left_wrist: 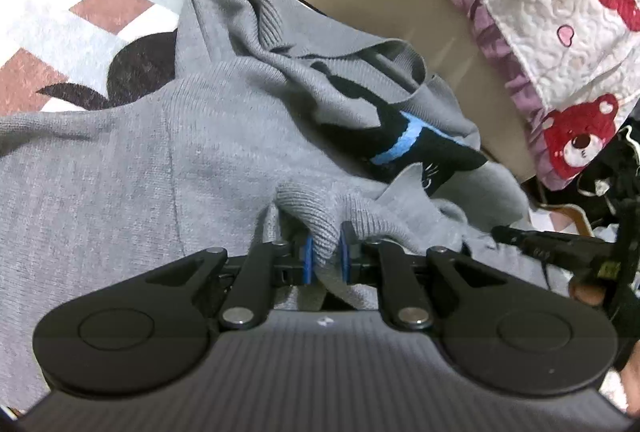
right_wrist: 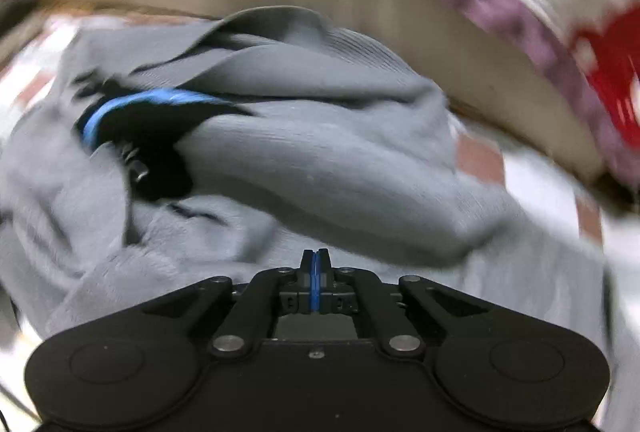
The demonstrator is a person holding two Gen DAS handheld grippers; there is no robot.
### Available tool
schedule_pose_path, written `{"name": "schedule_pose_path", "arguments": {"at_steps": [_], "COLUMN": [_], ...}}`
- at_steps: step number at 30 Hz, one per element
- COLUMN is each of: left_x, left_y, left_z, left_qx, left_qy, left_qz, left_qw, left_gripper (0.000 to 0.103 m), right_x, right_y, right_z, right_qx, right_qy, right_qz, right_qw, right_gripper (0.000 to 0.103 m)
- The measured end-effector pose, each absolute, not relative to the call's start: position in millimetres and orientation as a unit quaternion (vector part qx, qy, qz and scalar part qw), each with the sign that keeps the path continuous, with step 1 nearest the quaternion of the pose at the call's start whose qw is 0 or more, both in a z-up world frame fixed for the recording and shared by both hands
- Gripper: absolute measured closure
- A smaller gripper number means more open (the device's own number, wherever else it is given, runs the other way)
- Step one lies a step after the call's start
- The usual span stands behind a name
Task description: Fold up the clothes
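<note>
On a checked rug (left_wrist: 80, 4) beside a quilted bedspread (left_wrist: 552, 4) printed with red bears, a grey knit sweater (left_wrist: 140, 160) with a black-and-blue cat design lies rumpled in loose folds. The left gripper (left_wrist: 326, 252) pinches a ribbed fold of the sweater between its blue pads (left_wrist: 307, 258), jaws clamped on the cloth. The right gripper (right_wrist: 316, 264), blurred in its own view, hangs just above the sweater with its jaws pressed together and nothing between them. A fingertip shows at the left view's right edge, behind the right gripper's handle.
</note>
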State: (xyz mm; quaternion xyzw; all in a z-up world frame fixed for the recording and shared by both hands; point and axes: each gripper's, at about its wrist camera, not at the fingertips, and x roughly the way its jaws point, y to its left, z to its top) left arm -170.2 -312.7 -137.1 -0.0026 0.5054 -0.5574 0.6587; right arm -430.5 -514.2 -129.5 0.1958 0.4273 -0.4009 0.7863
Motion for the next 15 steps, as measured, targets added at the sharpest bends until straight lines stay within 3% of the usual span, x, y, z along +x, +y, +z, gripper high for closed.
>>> {"name": "schedule_pose_path", "arguments": {"at_steps": [3, 5, 10, 15], "left_x": [-167.7, -166.1, -166.3, -168.6], "left_y": [-312.4, -312.0, -313.6, -314.3], "left_z": [-136.8, -137.3, -139.1, -140.1], "left_qx": [-0.009, -0.015, -0.012, -0.005], "left_qy": [0.500, 0.498, 0.501, 0.500], "left_qz": [-0.561, -0.562, -0.558, -0.556], "left_qw": [0.659, 0.660, 0.661, 0.664], "left_gripper": [0.090, 0.090, 0.089, 0.089], "right_x": [-430.1, -416.1, -395.4, -383.1], "right_y": [-505.2, -485.5, -404.0, -385.3], "right_z": [-111.8, -105.4, -115.7, -144.7], "right_qx": [0.217, 0.163, -0.116, -0.171], "right_qy": [0.405, 0.449, 0.586, 0.625], "right_qz": [-0.322, -0.239, -0.102, -0.050], "right_qw": [0.828, 0.845, 0.795, 0.760], "right_gripper": [0.087, 0.056, 0.036, 0.032]}}
